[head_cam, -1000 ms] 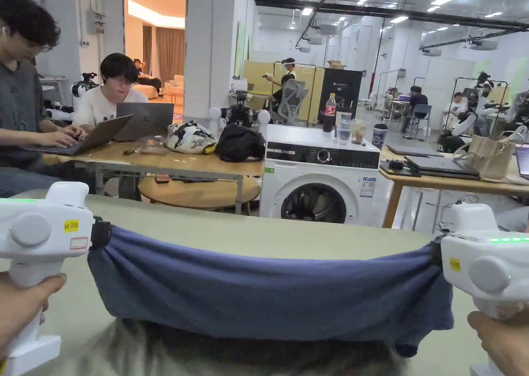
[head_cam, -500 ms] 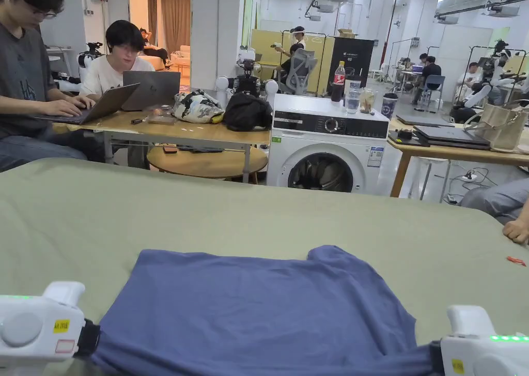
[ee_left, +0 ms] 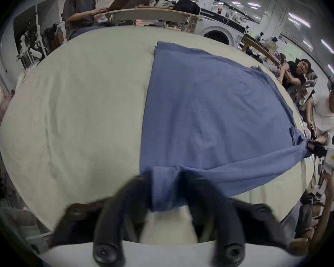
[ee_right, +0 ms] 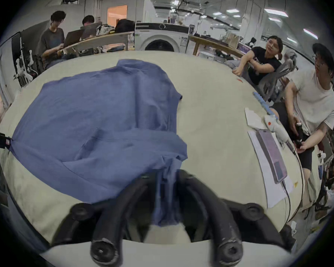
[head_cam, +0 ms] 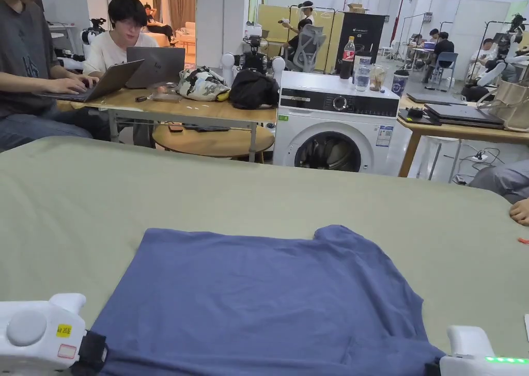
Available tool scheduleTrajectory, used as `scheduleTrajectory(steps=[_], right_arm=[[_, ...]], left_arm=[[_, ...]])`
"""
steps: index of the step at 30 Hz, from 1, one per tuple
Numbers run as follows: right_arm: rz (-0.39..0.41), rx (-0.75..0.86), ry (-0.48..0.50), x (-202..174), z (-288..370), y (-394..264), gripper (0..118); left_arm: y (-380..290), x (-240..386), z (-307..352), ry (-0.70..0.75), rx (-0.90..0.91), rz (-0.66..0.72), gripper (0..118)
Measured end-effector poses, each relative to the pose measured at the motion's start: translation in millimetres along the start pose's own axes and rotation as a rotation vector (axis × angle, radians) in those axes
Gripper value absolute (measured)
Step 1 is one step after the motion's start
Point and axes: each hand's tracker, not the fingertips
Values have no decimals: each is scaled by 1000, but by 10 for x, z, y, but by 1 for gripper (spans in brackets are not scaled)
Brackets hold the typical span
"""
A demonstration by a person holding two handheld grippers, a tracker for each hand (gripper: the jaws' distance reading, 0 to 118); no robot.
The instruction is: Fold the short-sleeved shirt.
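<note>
Shirt [head_cam: 263, 299], blue, spread flat on table [head_cam: 77, 201], stretching away from left gripper [ee_left: 165, 189] and right gripper [ee_right: 167, 186], each clamping a near corner.

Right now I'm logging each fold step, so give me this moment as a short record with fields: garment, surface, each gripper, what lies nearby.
garment: blue shirt, spread mostly flat, one sleeve showing at its far right
surface: pale green table
left gripper: shut on the shirt's near left corner
right gripper: shut on the shirt's near right corner, cloth bunched between the jaws
near edge: pulled taut between both grippers
nearby: phone on a sheet of paper, to the right of the shirt
</note>
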Motion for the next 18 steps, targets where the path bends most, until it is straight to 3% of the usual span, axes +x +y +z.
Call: scheduleTrajectory(steps=[1,2,10,11,12,13,14,16,18], right_arm=[[2,20,-13,-27,21,24,51],[-2,45,-27,-59,52,52,58],[-85,299,-13,-300,350,321,57],[-93,333,-11,-338,381,343,51],[-101,365,-7,-384,426,345,36],[-104,403,6,-419,483,330,14],[-106,424,6,-463,525,326,4],[-117,471,5,-538,599,293,0],[-113,487,2,-617,664,257,0]], left_arm=[[8,42,39,26,35,-5,44],[25,82,88,26,67,-5,47],[-75,379,436,32,444,-37,51],[-116,441,485,28,495,-38,51],[-168,508,539,23,536,-48,51],[-224,570,589,12,577,-62,45],[-278,642,633,15,617,-79,33],[-383,838,707,58,675,-134,0],[-418,1031,706,148,664,-177,0]])
